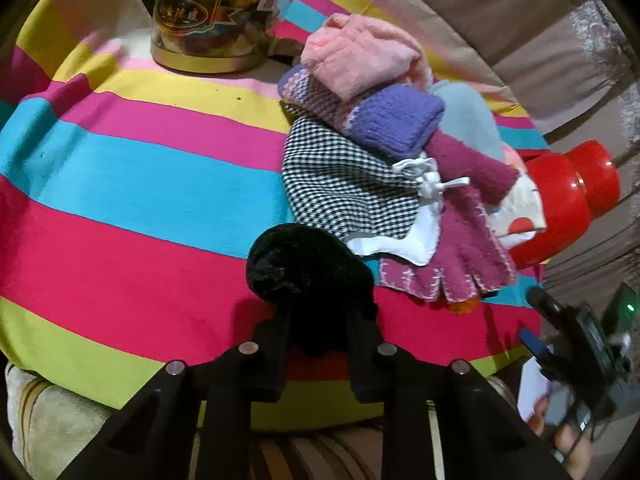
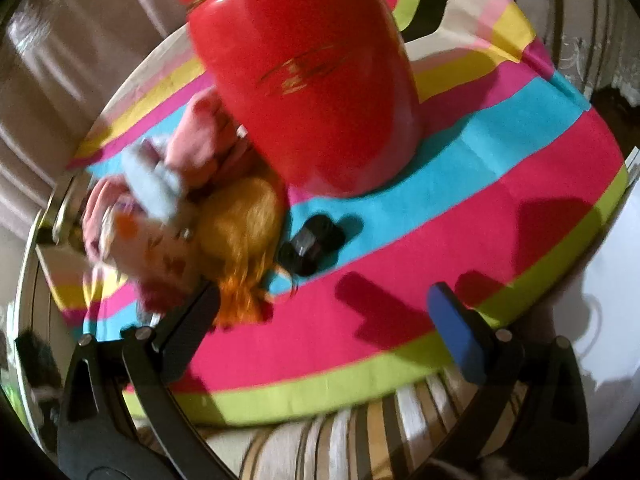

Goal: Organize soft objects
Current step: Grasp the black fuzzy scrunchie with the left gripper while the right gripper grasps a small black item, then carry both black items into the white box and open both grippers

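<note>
at the bottom centre of the left wrist view, the left gripper [image 1: 318, 320] is seen closed on a black sock [image 1: 304, 268], its two fingers pressed against the sock's sides. the sock is bunched into a dark lump over the red band of a striped cloth [image 1: 140, 184]. to the right of centre a pile of soft things is heaped: a pink cloth [image 1: 360, 56] on top, a purple knit [image 1: 384, 120] under it, a checked pouch [image 1: 340, 184] with a white drawstring below, and a magenta glove [image 1: 452, 256] at the lower right of the pile. a clear jar [image 1: 208, 12] is seen at the upper left, and a red jar [image 1: 568, 196] lies at the right edge. the right gripper [image 1: 560, 344] shows at the lower right of that frame.

in the right wrist view, which is blurred, the right gripper [image 2: 324, 312] is held wide open with nothing between its fingers. the red jar [image 2: 304, 92] fills the upper centre. an orange tuft [image 2: 240, 232] and the pile are seen at left, and a small black object [image 2: 316, 240] lies on the blue band near the centre.
</note>
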{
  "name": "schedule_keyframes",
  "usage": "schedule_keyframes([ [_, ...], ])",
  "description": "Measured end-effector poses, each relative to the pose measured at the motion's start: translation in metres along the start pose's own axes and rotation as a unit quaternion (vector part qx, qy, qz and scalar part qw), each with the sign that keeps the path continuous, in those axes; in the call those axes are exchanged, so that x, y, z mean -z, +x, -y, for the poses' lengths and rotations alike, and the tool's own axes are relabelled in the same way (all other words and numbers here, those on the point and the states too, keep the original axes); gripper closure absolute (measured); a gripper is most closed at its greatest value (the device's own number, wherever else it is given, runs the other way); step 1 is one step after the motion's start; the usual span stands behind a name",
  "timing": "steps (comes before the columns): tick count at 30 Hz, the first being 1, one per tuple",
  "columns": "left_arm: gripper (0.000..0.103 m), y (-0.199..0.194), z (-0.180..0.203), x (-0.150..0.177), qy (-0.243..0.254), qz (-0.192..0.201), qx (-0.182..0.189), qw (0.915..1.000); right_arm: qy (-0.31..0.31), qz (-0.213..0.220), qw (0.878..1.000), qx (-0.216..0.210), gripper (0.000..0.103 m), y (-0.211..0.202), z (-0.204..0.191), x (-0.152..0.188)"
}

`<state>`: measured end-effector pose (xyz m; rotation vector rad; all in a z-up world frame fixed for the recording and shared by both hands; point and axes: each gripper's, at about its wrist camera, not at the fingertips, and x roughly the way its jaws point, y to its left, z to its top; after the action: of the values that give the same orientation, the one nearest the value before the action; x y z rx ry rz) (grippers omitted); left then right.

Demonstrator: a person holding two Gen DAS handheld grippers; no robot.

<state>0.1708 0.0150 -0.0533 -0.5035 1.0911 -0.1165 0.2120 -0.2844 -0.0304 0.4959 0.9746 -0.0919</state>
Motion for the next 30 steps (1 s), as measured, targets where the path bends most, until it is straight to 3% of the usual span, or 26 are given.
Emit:
schedule_keyframes([
  [5,0.08,-0.004,0.006,0.004,0.008,0.002,0.006,0.9999,0.018,-0.005,1.0,0.0,0.0,0.019,-0.003,-0.012],
  [11,0.081,0.0,0.011,-0.001,0.011,0.005,0.005,0.9999,-0.01,-0.023,0.999,0.033,0.019,0.043,-0.02,-0.018],
  [14,0.081,-0.001,0.01,-0.001,0.012,0.008,0.005,0.9999,-0.023,-0.037,0.998,0.038,0.034,0.054,-0.024,-0.018],
  [16,0.08,-0.002,0.011,-0.001,0.012,0.01,0.005,0.9999,-0.021,-0.033,0.999,0.038,0.05,0.055,-0.022,-0.018],
  [22,0.08,-0.01,0.016,0.002,0.02,0.023,0.008,0.9995,-0.034,-0.029,0.999,0.008,0.076,0.053,-0.012,-0.016],
  [30,0.08,-0.026,0.035,0.013,0.031,0.038,0.032,0.9983,-0.029,-0.006,0.999,-0.018,0.077,0.03,0.006,-0.011],
])
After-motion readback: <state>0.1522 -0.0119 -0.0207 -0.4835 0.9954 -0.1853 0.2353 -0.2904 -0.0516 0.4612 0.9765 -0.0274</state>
